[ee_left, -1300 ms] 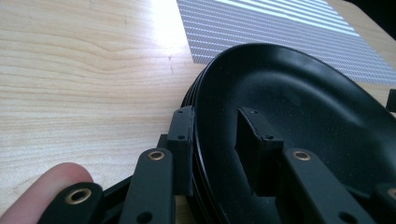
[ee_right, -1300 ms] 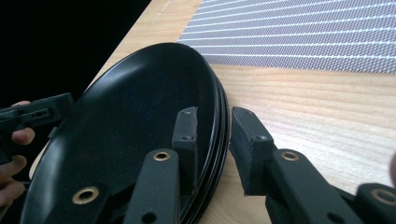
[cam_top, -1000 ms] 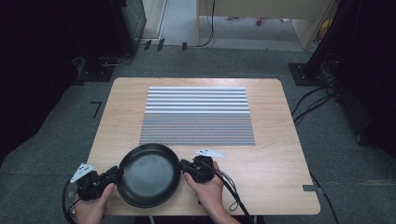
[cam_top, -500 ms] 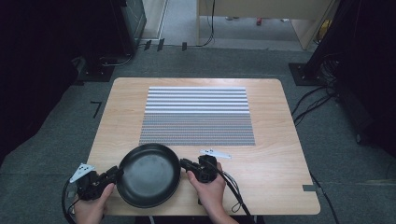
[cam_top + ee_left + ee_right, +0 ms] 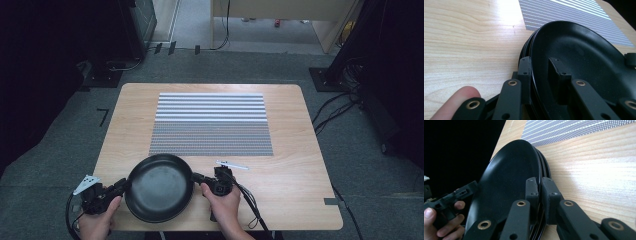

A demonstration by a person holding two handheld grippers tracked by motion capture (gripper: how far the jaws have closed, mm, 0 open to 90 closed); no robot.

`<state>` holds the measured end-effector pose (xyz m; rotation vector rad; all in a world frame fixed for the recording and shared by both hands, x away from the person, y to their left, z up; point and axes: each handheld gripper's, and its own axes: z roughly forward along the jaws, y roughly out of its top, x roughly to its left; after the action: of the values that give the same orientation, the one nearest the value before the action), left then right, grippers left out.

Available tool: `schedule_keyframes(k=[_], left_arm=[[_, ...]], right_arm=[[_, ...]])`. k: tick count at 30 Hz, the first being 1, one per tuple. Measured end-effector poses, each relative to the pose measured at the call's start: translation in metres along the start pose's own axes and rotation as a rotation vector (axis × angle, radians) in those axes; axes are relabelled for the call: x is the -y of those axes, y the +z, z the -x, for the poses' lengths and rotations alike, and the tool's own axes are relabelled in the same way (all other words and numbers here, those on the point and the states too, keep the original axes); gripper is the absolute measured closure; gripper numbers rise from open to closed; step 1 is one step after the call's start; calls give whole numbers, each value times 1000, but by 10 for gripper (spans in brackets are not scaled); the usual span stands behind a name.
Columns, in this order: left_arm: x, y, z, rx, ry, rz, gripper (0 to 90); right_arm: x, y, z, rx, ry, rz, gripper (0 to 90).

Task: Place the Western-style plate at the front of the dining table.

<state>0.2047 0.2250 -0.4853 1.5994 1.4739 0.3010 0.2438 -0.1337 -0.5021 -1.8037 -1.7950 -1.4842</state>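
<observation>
One black plate [image 5: 159, 187] at the near edge of the wooden table [image 5: 300, 165], just short of the striped placemat [image 5: 211, 124]. Clamped at its left rim by the left gripper [image 5: 540, 75], jaws just closed further, one inside the rim and one outside. Pinched at its right rim by the right gripper [image 5: 540, 192], jaws just closed narrow. Beside the right gripper, a small white strip [image 5: 231, 164].

No readable text, label, brand, number or sign is found on anything in these three views.
</observation>
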Motion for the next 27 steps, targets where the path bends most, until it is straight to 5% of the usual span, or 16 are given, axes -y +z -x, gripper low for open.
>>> schedule_keyframes(k=[27], left_arm=[[4,12,7,32,1,-61,748]], right_arm=[[-5,-15,-2,19,-1,24,858]])
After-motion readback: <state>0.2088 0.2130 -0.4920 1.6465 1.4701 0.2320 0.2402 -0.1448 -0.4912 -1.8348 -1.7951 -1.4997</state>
